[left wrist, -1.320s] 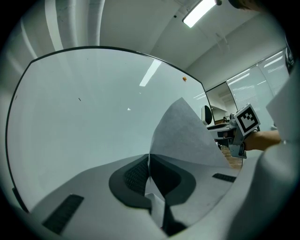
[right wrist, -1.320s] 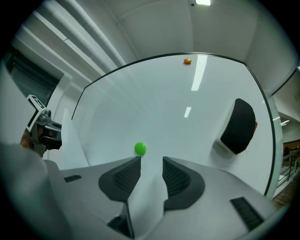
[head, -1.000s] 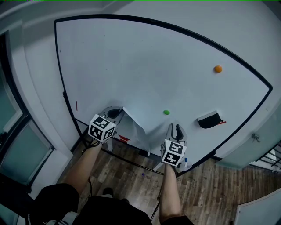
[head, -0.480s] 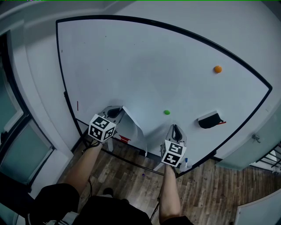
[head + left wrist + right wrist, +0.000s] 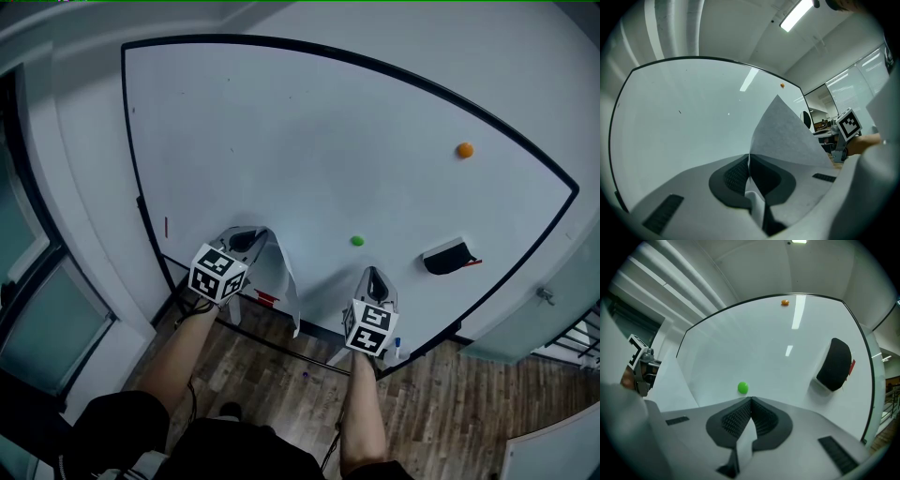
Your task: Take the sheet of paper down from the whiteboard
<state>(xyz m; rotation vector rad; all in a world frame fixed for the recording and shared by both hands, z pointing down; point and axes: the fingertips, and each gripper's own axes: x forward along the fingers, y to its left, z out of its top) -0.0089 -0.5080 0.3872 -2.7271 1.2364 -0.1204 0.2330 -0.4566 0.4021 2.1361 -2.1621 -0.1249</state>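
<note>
Head view: left gripper [image 5: 246,240] pinches the sheet of paper [image 5: 278,274]; right gripper [image 5: 377,275] has just closed, empty.

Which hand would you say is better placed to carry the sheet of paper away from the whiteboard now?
Left. The left tool is shut on the sheet of paper, which curls away from the whiteboard. The right tool has just closed on nothing near the green magnet.
</note>
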